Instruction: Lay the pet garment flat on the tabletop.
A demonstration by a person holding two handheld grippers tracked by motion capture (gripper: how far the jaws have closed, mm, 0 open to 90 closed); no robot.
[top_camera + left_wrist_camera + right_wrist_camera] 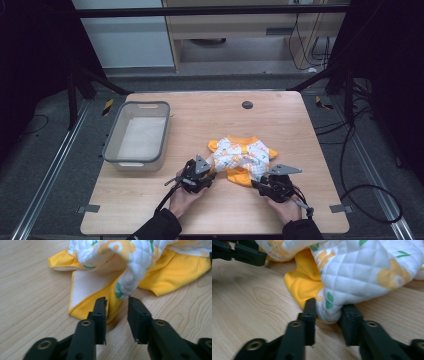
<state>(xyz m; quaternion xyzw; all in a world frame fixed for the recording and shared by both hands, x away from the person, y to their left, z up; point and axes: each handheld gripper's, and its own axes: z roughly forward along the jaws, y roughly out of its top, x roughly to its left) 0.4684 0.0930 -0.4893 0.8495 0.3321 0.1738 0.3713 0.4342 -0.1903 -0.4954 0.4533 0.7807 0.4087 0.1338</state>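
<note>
Both grippers are down at the near edge of the small quilted white-and-yellow printed garment (242, 160), lying mid-table. The right gripper (327, 312) pinches a padded fold; the left gripper (117, 305) stands spread around a sleeve tip, not yet pressing. Next, I'd judge, the left must close before any lift.

one wooden table (210, 210). on it, one grey plastic bin (114, 145), one small quilted white-and-yellow garment (242, 157) and one round dark grommet (247, 104). two hands, left (182, 200) and right (287, 209), each with one black gripper, two grippers (212, 176) (255, 184) in all.
</note>
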